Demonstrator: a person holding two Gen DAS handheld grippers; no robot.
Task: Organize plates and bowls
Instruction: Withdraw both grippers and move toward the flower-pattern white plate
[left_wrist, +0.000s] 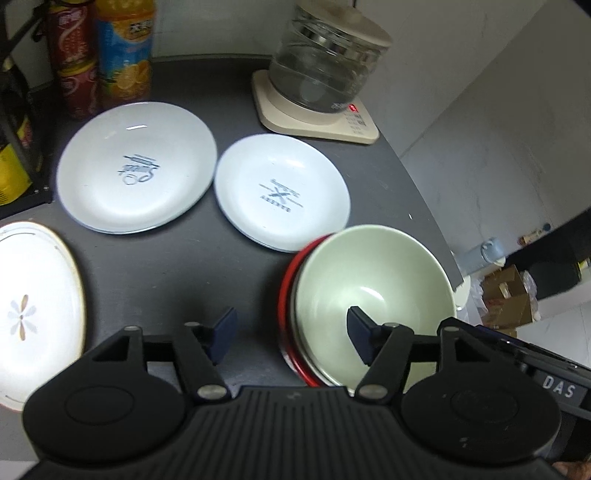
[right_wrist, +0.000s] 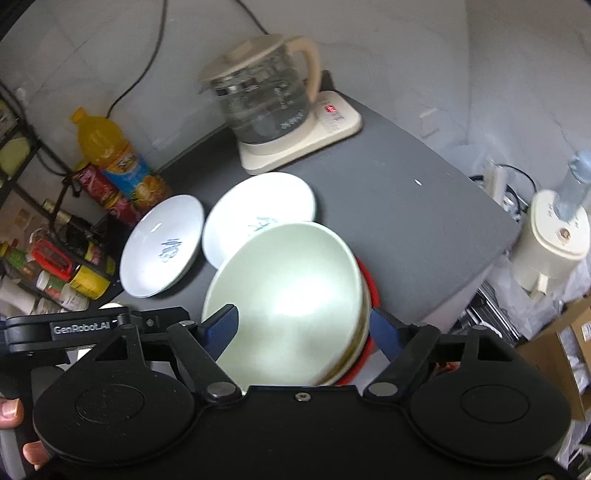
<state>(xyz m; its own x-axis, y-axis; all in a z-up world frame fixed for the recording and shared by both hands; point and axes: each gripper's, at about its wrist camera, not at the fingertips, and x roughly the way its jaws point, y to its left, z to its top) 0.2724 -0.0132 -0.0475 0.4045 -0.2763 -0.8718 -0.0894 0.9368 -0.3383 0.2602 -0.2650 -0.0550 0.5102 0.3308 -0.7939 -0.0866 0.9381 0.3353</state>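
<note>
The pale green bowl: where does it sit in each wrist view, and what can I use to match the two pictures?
Left wrist: the pale green bowl is at lower right, nested in a red-rimmed bowl, behind the tool's right finger.
Right wrist: the bowl is at lower centre, between the open tool's fingers.
Shared landmark: the glass kettle on its cream base, at the table's far edge.

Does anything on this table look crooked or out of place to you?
The pale green bowl sits off-centre in the red bowl beneath it, so the red rim shows on one side only. That stack also crowds the nearer white plate. Nothing looks spilled or broken.
</note>
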